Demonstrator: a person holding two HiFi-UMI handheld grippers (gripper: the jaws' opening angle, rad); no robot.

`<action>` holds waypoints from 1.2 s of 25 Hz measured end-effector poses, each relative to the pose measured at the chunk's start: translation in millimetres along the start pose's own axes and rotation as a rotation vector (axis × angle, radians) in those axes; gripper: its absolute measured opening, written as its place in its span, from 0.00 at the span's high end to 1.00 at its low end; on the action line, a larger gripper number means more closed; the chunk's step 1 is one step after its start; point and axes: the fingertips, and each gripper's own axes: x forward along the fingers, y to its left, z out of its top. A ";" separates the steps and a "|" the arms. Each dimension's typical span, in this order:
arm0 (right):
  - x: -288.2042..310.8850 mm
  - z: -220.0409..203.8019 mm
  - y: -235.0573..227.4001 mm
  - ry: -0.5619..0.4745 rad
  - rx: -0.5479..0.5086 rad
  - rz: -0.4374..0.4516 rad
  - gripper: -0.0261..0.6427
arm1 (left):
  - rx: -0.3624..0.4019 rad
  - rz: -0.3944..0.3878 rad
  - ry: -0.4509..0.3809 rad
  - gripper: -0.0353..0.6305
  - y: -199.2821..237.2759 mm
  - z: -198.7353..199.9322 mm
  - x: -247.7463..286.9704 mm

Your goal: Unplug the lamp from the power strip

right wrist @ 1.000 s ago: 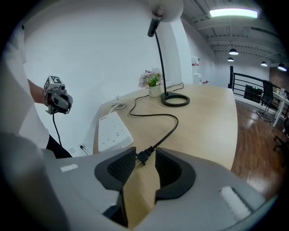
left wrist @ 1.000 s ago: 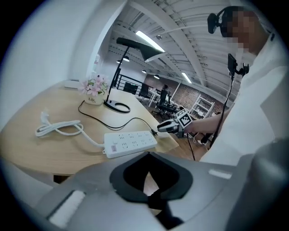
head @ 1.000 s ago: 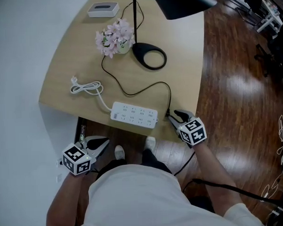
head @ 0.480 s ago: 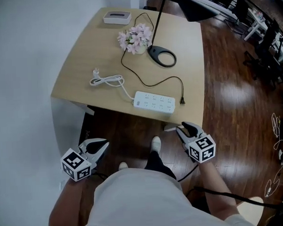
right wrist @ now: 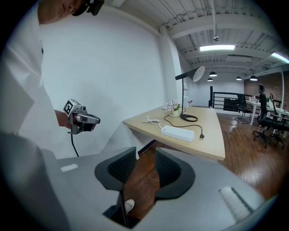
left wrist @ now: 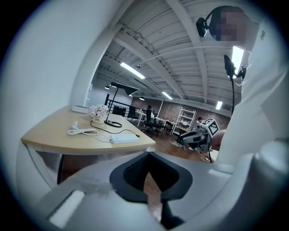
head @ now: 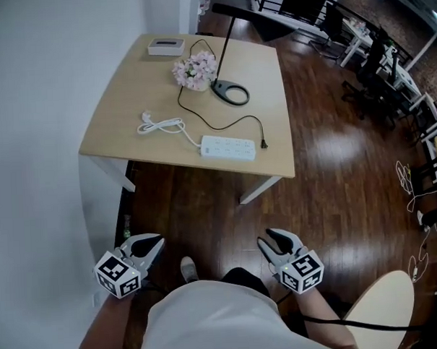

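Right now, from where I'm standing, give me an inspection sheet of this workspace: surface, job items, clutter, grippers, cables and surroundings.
Surface: wooden table, away from both grippers.
Job's things: lamp standing; its plug lies on the table beside the power strip, not in it.
Clutter: flowers, white box.
Grippers: left gripper shut, empty; right gripper open, empty.
Cables: strip's white cord coiled, unplugged.
Surroundings: wood floor, office chairs.

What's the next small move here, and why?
Probably none at the table: rest both grippers and stop. The lamp plug lies on the table beside the power strip, out of its sockets. The left gripper and right gripper are empty, well back over the floor.
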 end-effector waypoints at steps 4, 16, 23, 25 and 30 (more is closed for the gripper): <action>-41.1 -12.6 19.3 -0.038 -0.014 0.002 0.75 | 0.057 -0.012 -0.044 0.94 -51.5 3.5 -0.6; -202.3 -88.8 61.2 -0.087 -0.050 0.036 0.75 | 0.139 -0.058 -0.078 0.94 -247.6 -22.1 18.5; -245.9 -100.6 74.4 -0.138 -0.048 0.044 0.75 | 0.170 -0.073 -0.043 0.94 -293.9 -38.8 11.7; -249.3 -103.5 79.1 -0.145 -0.054 0.055 0.75 | 0.178 -0.064 -0.036 0.94 -298.3 -38.6 7.6; -255.8 -111.3 86.0 -0.147 -0.047 0.044 0.75 | 0.196 -0.060 -0.024 0.94 -303.9 -32.4 0.4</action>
